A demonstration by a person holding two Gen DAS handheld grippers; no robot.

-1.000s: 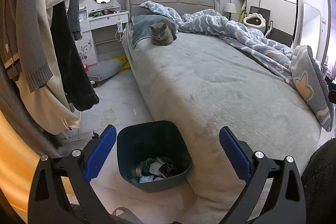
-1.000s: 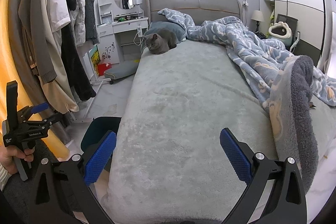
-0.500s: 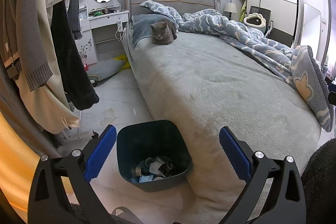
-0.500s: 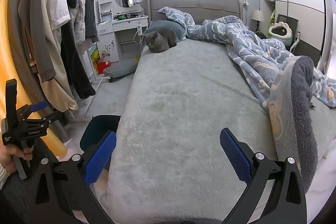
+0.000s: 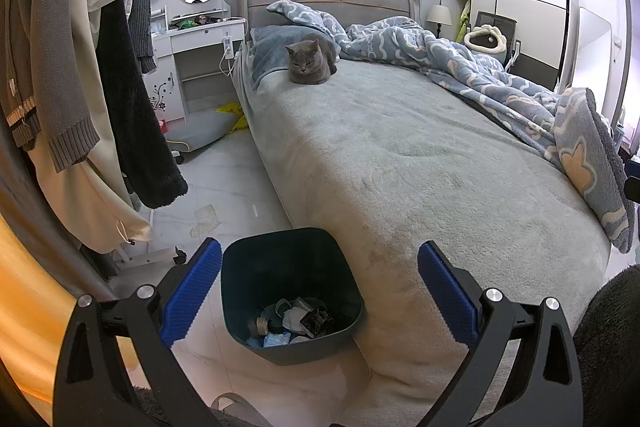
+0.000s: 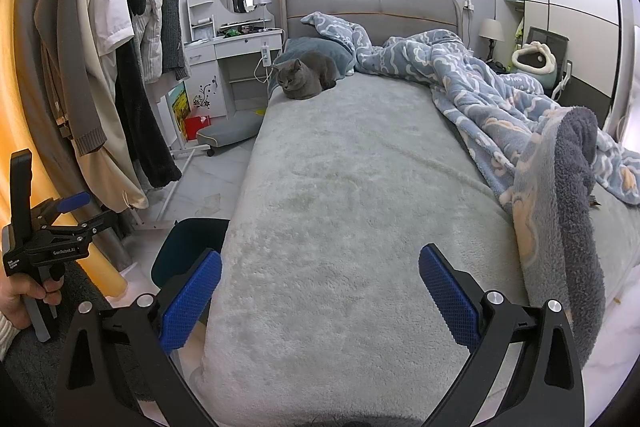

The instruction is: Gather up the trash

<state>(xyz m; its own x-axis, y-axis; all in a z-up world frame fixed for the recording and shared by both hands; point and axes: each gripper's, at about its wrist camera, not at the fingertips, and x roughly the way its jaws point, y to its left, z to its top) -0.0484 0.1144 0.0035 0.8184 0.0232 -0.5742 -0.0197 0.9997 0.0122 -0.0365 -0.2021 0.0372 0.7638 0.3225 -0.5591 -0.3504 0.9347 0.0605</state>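
While the left gripper (image 5: 319, 291) hangs with its blue-padded jaws spread wide and nothing between them, the dark teal plastic trash bin (image 5: 292, 297) stands at lower centre of its view on the pale tiled floor (image 5: 224, 187), hard against the corner of the grey plush-covered bed (image 5: 400, 155) — crumpled wrappers and paper scraps (image 5: 294, 321) lie in its bottom. The right gripper (image 6: 320, 295) is likewise fully spread and empty over the bed's near end, the bin's rim (image 6: 188, 243) at lower left. A grey cat (image 6: 304, 74) sits at upper centre beside a rumpled blue patterned blanket (image 6: 480, 95); a flattened scrap (image 5: 205, 221) lies on the floor at centre left.
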